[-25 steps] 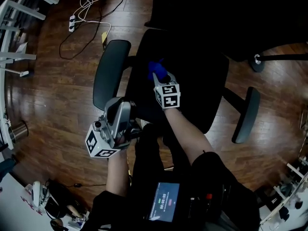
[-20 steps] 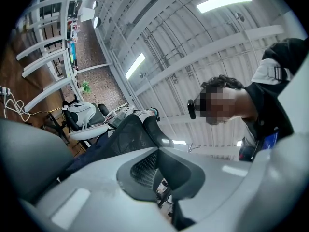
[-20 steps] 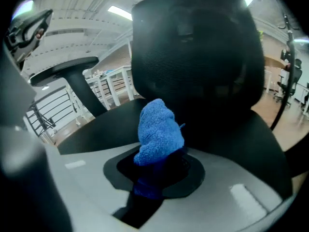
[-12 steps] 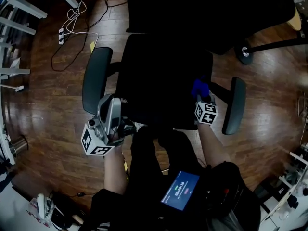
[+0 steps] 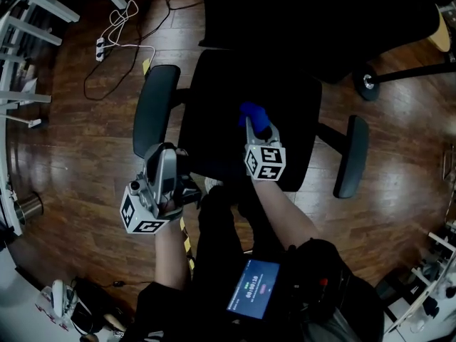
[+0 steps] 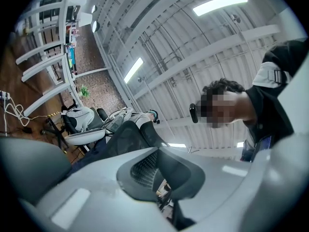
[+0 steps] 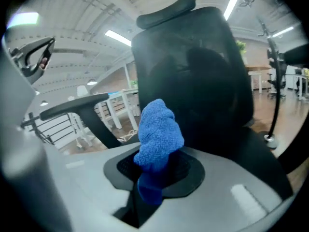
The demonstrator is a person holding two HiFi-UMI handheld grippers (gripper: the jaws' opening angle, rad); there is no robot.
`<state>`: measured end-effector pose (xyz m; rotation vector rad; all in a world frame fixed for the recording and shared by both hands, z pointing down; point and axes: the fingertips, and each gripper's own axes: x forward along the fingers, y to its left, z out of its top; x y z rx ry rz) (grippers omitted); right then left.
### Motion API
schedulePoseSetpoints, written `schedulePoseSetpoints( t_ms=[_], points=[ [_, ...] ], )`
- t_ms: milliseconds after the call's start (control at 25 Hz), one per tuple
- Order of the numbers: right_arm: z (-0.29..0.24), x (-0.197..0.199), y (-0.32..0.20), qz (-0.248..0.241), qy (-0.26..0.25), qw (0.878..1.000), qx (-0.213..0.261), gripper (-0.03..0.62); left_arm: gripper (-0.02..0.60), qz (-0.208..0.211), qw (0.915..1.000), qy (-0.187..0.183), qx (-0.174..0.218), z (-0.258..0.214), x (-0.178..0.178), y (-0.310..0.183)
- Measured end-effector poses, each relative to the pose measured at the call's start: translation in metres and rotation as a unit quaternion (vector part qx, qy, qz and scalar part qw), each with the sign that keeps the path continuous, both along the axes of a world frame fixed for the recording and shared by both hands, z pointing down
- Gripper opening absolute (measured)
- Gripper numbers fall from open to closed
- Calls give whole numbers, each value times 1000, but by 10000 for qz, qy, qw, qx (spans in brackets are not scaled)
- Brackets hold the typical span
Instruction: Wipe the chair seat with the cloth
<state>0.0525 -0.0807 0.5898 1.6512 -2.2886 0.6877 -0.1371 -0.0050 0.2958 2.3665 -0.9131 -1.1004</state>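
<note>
The black office chair seat (image 5: 214, 134) fills the middle of the head view, with an armrest on each side. My right gripper (image 5: 254, 120) is over the middle of the seat, shut on a blue cloth (image 5: 252, 112) that is pressed down onto the seat. In the right gripper view the cloth (image 7: 157, 132) bunches up between the jaws, with the chair back (image 7: 198, 66) behind it. My left gripper (image 5: 168, 154) hangs off the seat's front left corner, near the left armrest (image 5: 155, 109). It is tipped up toward the ceiling, and its jaws (image 6: 159, 175) are shut on nothing.
The right armrest (image 5: 354, 155) sits past the seat's right edge. A power strip with cables (image 5: 104, 48) lies on the wood floor at the top left. Another chair's base (image 5: 370, 81) stands at the top right. White desk legs (image 5: 28, 20) line the left edge.
My right gripper, with the cloth, swept from the seat's left-middle to its right edge by the armrest, then back to the middle. The left gripper stayed put.
</note>
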Motion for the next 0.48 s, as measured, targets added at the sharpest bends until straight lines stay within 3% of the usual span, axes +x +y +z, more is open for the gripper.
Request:
schedulePoseSetpoints(
  t_ms=[120, 240, 320, 480],
  points=[
    [2, -100, -2, -799, -354, 9961, -76, 94, -6, -118, 9999, -39, 3, -4, -17, 8],
    [30, -165, 12, -1540, -258, 9869, -404, 94, -6, -211, 9997, -64, -56, -1, -26, 14],
    [56, -176, 23, -1719, -41, 9828, -666, 94, -6, -213, 9997, -94, -105, 1, -29, 17],
    [71, -150, 27, -1650, 222, 9834, -726, 94, -6, -206, 9996, -84, -161, 7, -35, 20]
  ],
)
